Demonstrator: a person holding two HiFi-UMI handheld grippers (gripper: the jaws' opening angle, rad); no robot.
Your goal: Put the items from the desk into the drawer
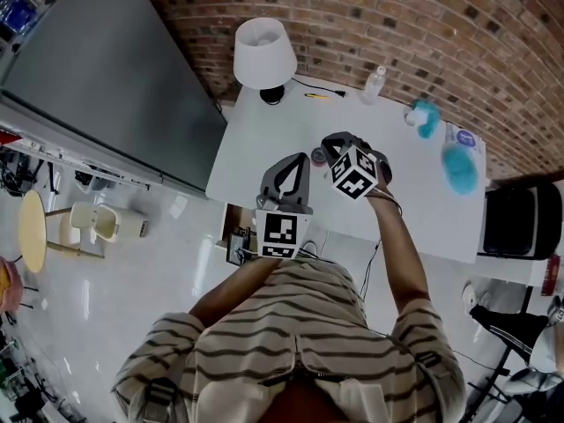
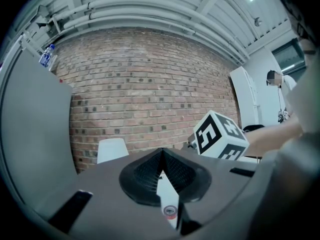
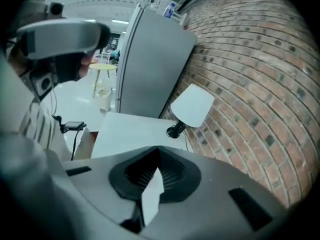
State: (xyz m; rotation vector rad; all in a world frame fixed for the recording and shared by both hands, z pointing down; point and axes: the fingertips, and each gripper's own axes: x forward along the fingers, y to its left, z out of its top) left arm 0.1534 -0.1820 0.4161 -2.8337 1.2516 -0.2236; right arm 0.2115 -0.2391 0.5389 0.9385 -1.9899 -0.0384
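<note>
Your left tongs are clenched on nothing: in the left gripper view their ribbed black pads meet at the tip. Through the narrow wedge below them you see bare desk and a small round thing with a red rim. Your right tongs, just beside them and tilted downward, are clenched empty too, with their dark ribbed pads pressed together over the smooth white desk. Each pair carries a white cube printed with black squares. The items lie on the desk. The small round thing sits near the two tips. A thin yellow pen and a clear plastic bottle are by the back edge. A fluffy teal thing and a larger fluffy blue one are well off to your right. A lamp with a smooth white cone shade and a black base stands at the back left corner, before a rough red brick wall. Below the desk's near left edge a brown box shape shows; you cannot tell whether it is the drawer.
</note>
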